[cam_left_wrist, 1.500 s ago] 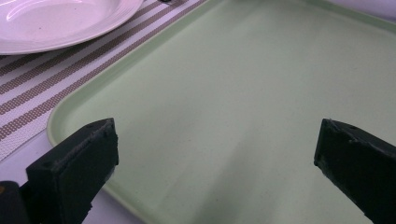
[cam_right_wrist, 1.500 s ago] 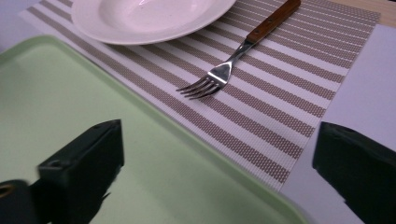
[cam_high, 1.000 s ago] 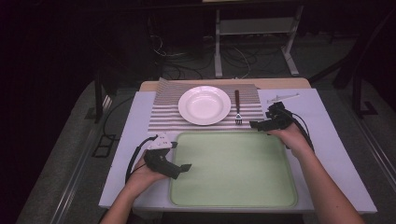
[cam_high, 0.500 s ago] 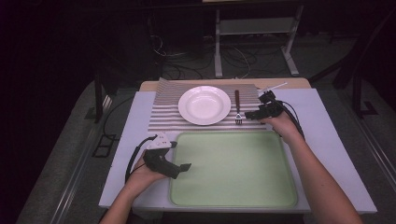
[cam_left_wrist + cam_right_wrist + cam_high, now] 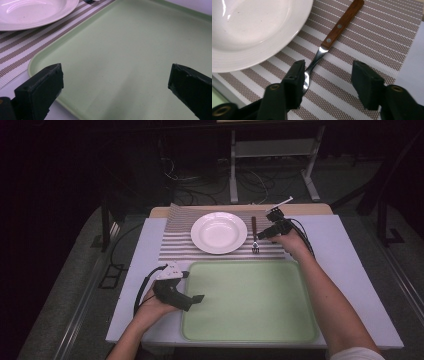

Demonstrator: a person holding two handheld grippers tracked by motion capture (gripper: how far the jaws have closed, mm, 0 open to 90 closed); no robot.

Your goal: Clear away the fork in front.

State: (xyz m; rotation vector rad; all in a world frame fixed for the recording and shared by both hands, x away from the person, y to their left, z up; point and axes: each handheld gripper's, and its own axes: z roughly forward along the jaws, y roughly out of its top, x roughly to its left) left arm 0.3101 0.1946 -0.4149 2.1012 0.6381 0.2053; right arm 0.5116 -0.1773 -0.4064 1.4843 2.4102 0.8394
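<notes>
A fork (image 5: pixel 254 235) with a brown wooden handle lies on a striped placemat (image 5: pixel 180 242), just right of a white plate (image 5: pixel 219 232). My right gripper (image 5: pixel 265 234) hovers low over the fork, open. In the right gripper view the right gripper (image 5: pixel 329 68) straddles the fork's metal neck (image 5: pixel 317 57), and its left jaw hides the tines. The handle (image 5: pixel 342 22) points away, with the plate (image 5: pixel 249 27) to its left. My left gripper (image 5: pixel 196 298) rests open at the left edge of a pale green tray (image 5: pixel 250 300), nothing between the jaws (image 5: pixel 115 72).
The tray (image 5: pixel 130 45) is bare and takes up the near middle of the white table (image 5: pixel 350 255). In the left gripper view the plate (image 5: pixel 32 12) and placemat (image 5: pixel 20 50) lie beyond the tray's corner. Dark floor, cables and a metal stand lie behind the table.
My right gripper has moved left and a little away from the person, from beside the placemat to over the fork. The left gripper has stayed put.
</notes>
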